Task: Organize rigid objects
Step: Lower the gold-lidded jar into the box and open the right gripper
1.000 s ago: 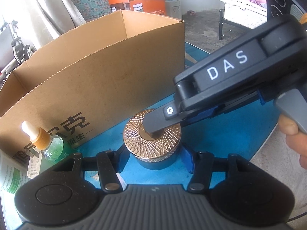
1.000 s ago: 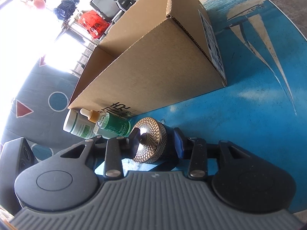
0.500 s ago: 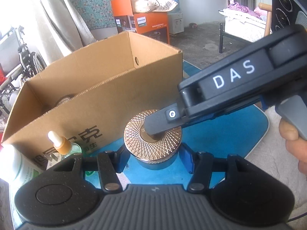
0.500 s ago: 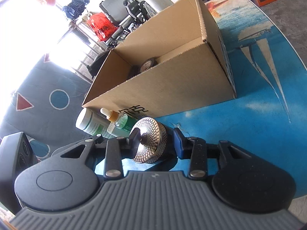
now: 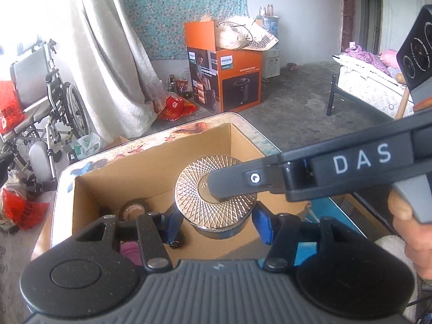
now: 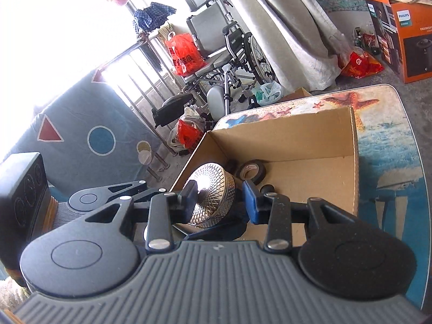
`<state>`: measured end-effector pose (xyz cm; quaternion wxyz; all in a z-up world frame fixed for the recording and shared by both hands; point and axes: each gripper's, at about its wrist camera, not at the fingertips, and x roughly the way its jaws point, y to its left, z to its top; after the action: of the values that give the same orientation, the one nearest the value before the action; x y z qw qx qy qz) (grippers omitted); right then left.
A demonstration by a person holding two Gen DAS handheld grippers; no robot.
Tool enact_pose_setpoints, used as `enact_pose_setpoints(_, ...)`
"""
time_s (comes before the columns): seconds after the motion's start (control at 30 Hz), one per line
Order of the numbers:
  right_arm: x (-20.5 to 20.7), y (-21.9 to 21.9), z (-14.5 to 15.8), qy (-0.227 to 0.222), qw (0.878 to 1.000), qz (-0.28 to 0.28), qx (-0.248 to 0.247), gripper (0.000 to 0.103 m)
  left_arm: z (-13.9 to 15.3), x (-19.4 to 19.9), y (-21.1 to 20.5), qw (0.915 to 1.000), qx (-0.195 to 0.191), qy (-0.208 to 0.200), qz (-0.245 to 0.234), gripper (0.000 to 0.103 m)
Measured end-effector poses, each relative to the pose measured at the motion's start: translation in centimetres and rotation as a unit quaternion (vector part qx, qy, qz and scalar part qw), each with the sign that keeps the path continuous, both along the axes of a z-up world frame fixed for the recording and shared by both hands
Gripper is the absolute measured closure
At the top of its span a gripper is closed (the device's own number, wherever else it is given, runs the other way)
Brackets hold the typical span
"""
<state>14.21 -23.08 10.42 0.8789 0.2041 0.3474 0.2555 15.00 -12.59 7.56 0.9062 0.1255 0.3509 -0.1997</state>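
Note:
A round metal tin with a knurled lid (image 5: 213, 178) hangs over the open cardboard box (image 5: 151, 167), and both grippers grip it. My left gripper (image 5: 217, 222) is shut on its sides, blue pads left and right. The right gripper's upper finger (image 5: 237, 183) lies across the lid's centre; the lower finger is hidden underneath. In the right wrist view the tin (image 6: 216, 191) is seen edge-on, tilted, with my right gripper (image 6: 219, 202) shut on it from lid to base, above the box (image 6: 297, 140).
Inside the box lie a tape roll (image 6: 252, 171) and a pink item (image 5: 129, 251). The box stands on a beach-print table (image 6: 391, 140). On the floor beyond it are a wheelchair (image 5: 46, 91), an orange carton (image 5: 237, 81) and a bed (image 5: 372, 81).
Both grippers have lifted the tin from the blue tabletop to above the open box. The wrists have rolled. The bottles beside the box have dropped out of view.

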Motion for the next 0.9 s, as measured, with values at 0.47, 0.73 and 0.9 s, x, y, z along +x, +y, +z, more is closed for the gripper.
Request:
enact_pose_setpoints(0.47,19.7,2.9,-6.4,0.181,0.982,0.025,-0.055,0.066,-7.2,17.3,2.0,0.9745,-0.003,0.211,0.077,0.046)
enact_pose_setpoints(0.73,24.0,3.8,-11.3,0.229,0.970,0.032,-0.073,0.066,-11.2,21.0,1.9,0.9597,0.005,0.261,0.106,0.046)
enact_pose_setpoints(0.9,25.1,3.9,-13.1,0.246,0.966,0.031,-0.066,0.066,-12.5,21.9,1.8,0.9580,0.020,0.264,0.110,0.046)
